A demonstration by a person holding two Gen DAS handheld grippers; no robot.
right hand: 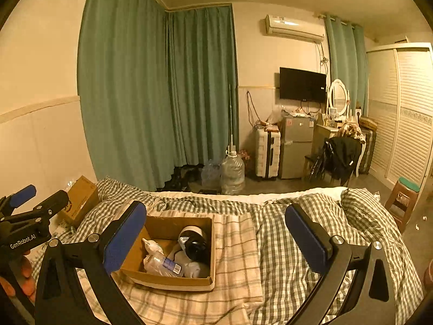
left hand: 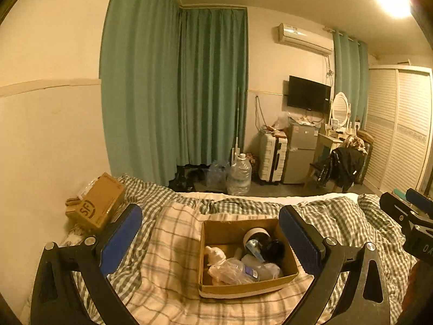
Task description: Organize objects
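Both claws hang released and empty above the bed [left hand: 338,216]: left claw [left hand: 211,241], right claw [right hand: 216,241]. One open cardboard box [left hand: 243,288] lies between the left claw's fingers, just left of the right claw. One closed carton [left hand: 98,203] sits far left. Inside the box I count one dark jar [left hand: 272,249], one plastic bottle [left hand: 243,269] and one white piece [left hand: 215,254]. Sorting seems almost finished; next, probably check the blanket for strays.

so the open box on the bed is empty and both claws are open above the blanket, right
Not quite: the open box is not empty. The left wrist view shows a plastic bottle and a dark round container inside. It does sit on the bed, and the left claw and right claw are open.
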